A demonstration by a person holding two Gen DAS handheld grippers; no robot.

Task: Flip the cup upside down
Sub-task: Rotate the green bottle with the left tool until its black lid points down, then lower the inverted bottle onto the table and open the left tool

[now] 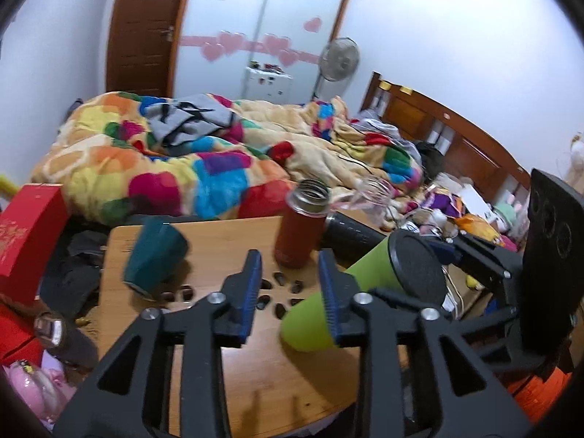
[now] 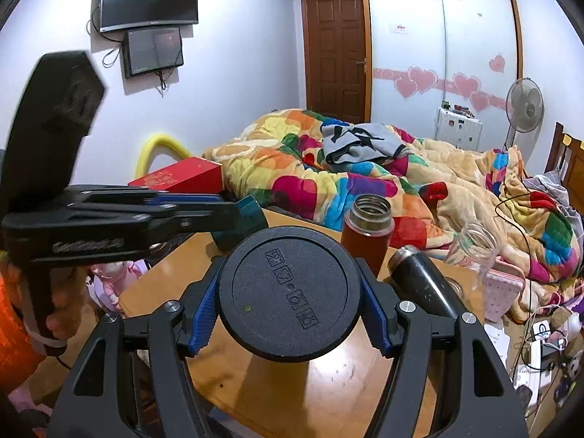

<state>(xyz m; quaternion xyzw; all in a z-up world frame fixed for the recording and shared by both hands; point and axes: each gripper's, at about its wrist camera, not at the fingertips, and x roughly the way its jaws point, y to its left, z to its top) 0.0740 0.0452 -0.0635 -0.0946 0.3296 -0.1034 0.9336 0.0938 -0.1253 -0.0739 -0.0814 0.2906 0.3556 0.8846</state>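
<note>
A green cup (image 1: pixel 346 292) with a black base (image 2: pixel 290 294) is held tilted on its side above the wooden table (image 1: pixel 233 233). My right gripper (image 2: pixel 288 310) is shut on this cup, its blue pads on both sides of the black base, which faces the right wrist camera. My left gripper (image 1: pixel 290 292) is open and empty, its right finger close beside the green cup's body. A dark teal cup (image 1: pixel 155 255) leans tilted on the table to the left, blurred. It also shows in the right wrist view (image 2: pixel 252 215), behind the left gripper.
A red flask (image 1: pixel 301 226) stands open on the table, a black flask (image 1: pixel 350 233) lies beside it. A red box (image 1: pixel 25 233) is at left. A bed with a colourful quilt (image 1: pixel 204 160) lies behind. Clutter and cables are at right.
</note>
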